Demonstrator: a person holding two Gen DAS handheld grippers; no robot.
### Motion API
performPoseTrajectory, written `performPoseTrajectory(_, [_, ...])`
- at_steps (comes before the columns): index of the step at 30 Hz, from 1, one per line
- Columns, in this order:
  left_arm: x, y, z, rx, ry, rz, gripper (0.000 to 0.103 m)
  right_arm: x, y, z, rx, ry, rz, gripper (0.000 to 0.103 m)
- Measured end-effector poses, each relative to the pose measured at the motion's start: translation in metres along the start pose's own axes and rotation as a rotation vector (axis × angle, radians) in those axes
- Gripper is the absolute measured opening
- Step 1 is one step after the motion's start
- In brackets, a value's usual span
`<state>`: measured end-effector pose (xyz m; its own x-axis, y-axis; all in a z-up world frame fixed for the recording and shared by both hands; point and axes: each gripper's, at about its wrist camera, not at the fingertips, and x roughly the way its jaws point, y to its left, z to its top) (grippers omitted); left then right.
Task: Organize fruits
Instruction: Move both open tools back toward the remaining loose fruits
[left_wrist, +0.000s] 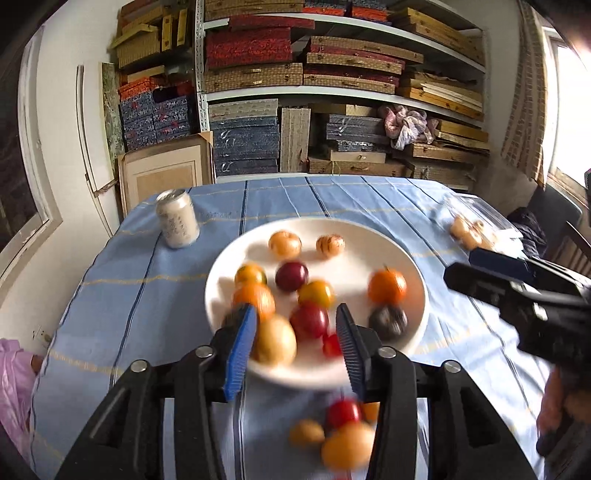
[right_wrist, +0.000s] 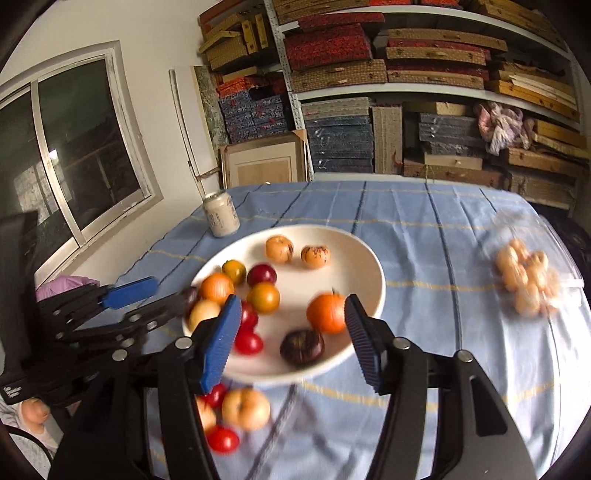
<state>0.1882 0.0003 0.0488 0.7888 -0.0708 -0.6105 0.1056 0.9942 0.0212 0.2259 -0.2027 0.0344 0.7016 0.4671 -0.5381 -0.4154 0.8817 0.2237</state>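
Both grippers — left (left_wrist: 295, 332), right (right_wrist: 291, 328) — are held parted and empty over the plate (right_wrist: 365, 258). Loose fruits (right_wrist: 245, 408) before it — round, soft, easily rolled — are best gripped gently across the middle.

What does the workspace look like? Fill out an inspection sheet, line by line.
Surface: table under a blue striped tablecloth.
Job's things: white plate holding mixed fruits, among them an orange fruit and a dark fruit; loose fruits on the cloth in front of the plate.
Clutter: drink can; clear bag of pale fruits.
Grippers: left claw open, empty; right claw open, empty.
Cables: nothing seen.
Surroundings: shelves of boxes, window.
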Motion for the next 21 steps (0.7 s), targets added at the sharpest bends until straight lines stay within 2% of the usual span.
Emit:
performPoseTrajectory(4, [-0.021, -0.004, -0.031, -0.022, -0.010, -0.017, 0.047, -0.015, -0.008, -0.033, 0.055, 0.002, 0.007, 0.064])
performPoseTrajectory(6, [-0.027, -0.006, -0.046, -0.032, -0.018, -0.022, 0.057, -0.019, -0.013, -0.051, 0.093, 0.007, 0.004, 0.072])
performPoseTrajectory(7, [-0.030, -0.007, -0.051, -0.031, -0.026, -0.019, 0.061, -0.018, -0.014, -0.058, 0.103, 0.013, 0.002, 0.072])
performPoseTrajectory(9, [-0.032, -0.012, -0.060, -0.010, -0.033, -0.006, 0.061, -0.016, -0.018, -0.068, 0.114, 0.032, -0.001, 0.072])
performPoseTrajectory(14, [-0.031, -0.023, -0.068, 0.045, -0.039, -0.007, 0.061, -0.011, -0.023, -0.073, 0.122, 0.041, -0.010, 0.081])
performPoseTrajectory(21, [-0.015, -0.023, -0.073, 0.062, 0.024, -0.028, 0.067, -0.004, -0.021, -0.072, 0.118, 0.052, -0.018, 0.086])
